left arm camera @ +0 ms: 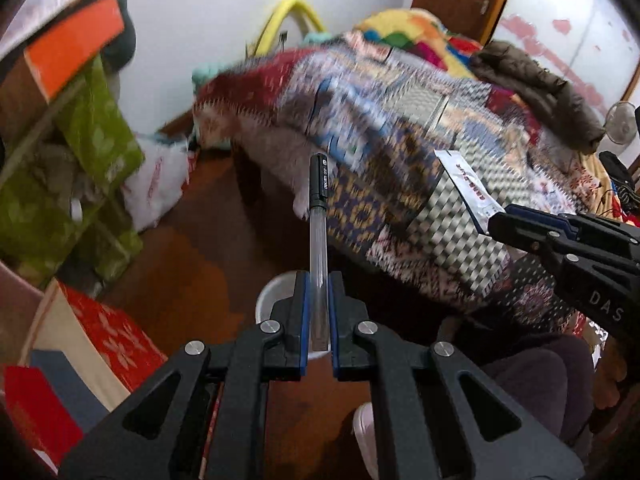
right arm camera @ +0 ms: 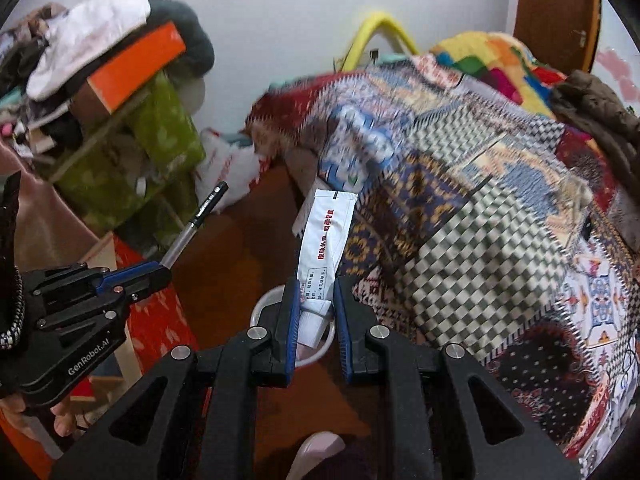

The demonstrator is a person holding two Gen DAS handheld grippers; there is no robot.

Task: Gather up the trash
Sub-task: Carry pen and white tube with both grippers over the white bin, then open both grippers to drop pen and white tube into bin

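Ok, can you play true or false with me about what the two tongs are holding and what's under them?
1. The left tongs hold a pen. True.
2. The right tongs are empty. False: they grip a white tube.
3. A white bin sits on the floor below the tongs. True.
4. The blanket on the bed is plain white. False: it is patchwork in many colours.

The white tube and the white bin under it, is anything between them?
Nothing; right wrist view shows the white tube, clamped in the right gripper, directly over the white bin.
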